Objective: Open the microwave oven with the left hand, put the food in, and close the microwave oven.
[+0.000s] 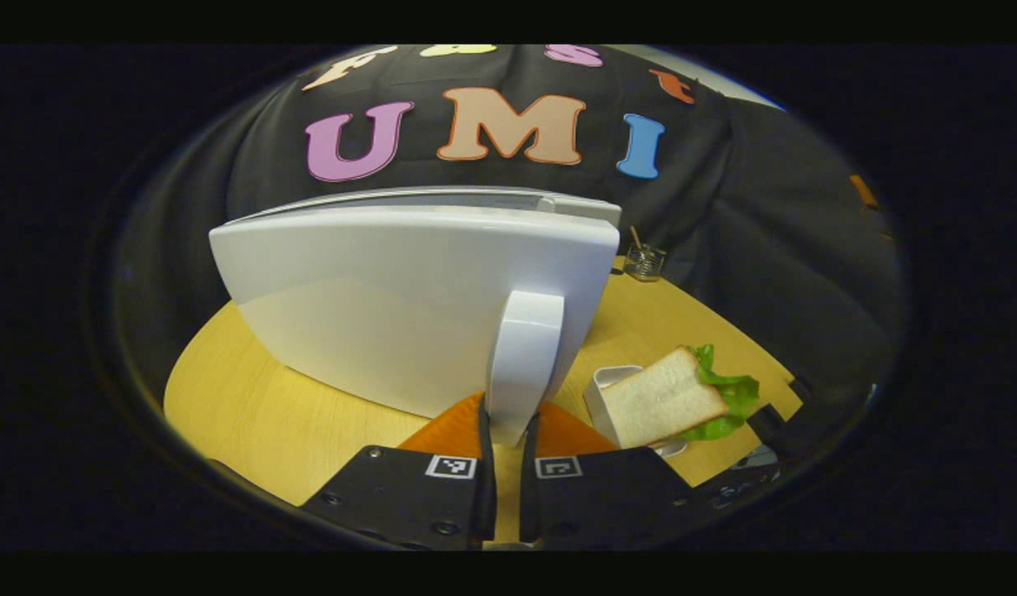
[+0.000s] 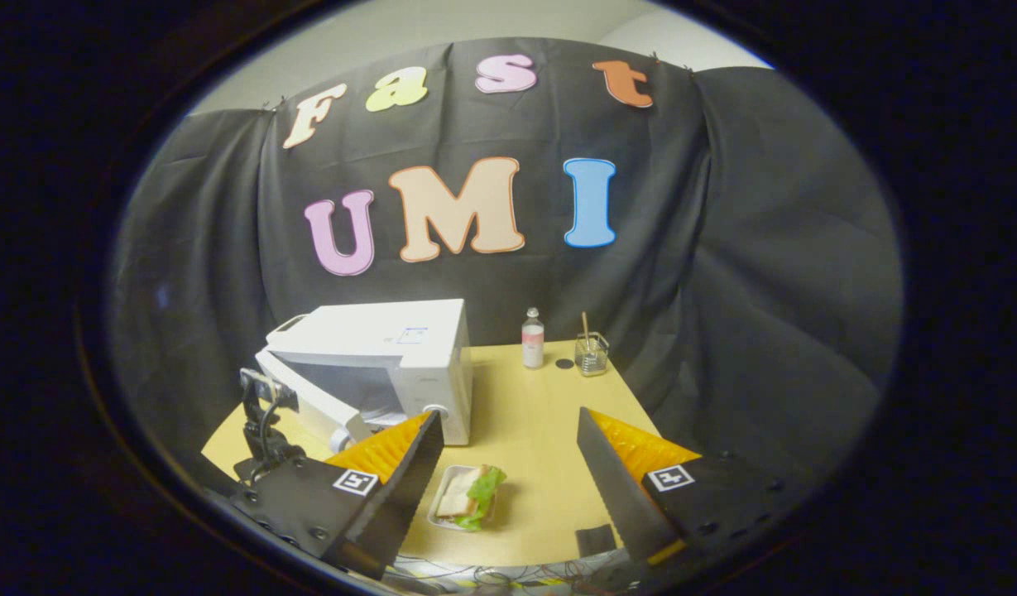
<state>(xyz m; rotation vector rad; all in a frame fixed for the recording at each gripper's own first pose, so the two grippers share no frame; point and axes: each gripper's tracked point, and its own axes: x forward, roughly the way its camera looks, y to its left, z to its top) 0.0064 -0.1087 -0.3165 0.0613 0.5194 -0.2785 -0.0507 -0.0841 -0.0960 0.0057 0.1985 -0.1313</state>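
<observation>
Left gripper view: our left gripper (image 1: 506,430) is clamped on the microwave's white door handle (image 1: 525,356), both fingers pressing its lower end, door (image 1: 409,298) swung partly out. We'd judge the step as opening: pull in the door's arc, keep the clamp square, don't drag the oven across the table (image 1: 251,397). Sandwich (image 1: 674,397), white bread with green lettuce, sits in a small white tray right of the door. Right gripper view: right gripper (image 2: 508,463) is spread wide, holding nothing, above the sandwich (image 2: 468,495).

A small bottle (image 2: 532,338) stands near a glass jar (image 2: 591,354).
</observation>
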